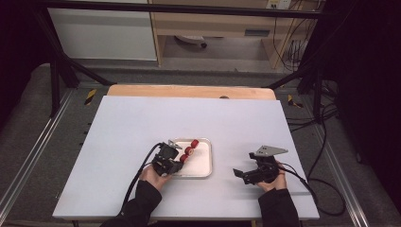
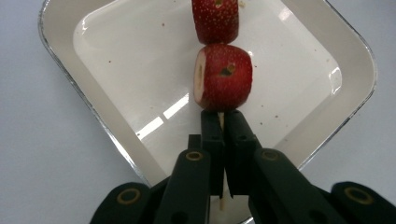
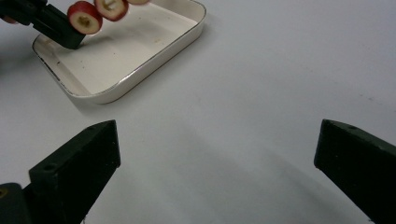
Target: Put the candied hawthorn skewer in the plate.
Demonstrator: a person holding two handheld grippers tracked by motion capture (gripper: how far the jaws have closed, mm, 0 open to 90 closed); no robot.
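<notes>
A thin wooden skewer (image 2: 225, 199) carries three red fruit pieces (image 1: 188, 151) with pale cut faces. It hangs over a white square tray (image 1: 202, 166). My left gripper (image 1: 179, 164) is shut on the skewer's bare end, just behind the nearest piece (image 2: 223, 77); a second piece (image 2: 215, 18) sits beyond it. In the left gripper view the jaws (image 2: 223, 116) pinch the stick over the tray's rim (image 2: 355, 60). My right gripper (image 1: 240, 174) rests open to the right of the tray, its jaws (image 3: 215, 154) wide apart over bare table. From there the tray (image 3: 140, 70) and the fruit pieces (image 3: 85, 17) show at upper left.
The white tabletop (image 1: 142, 123) stretches wide around the tray, with a wooden strip (image 1: 189, 91) along its far edge. Black frame bars and cables run beside the table on the right (image 1: 326, 142). The person's dark sleeves come in at the near edge.
</notes>
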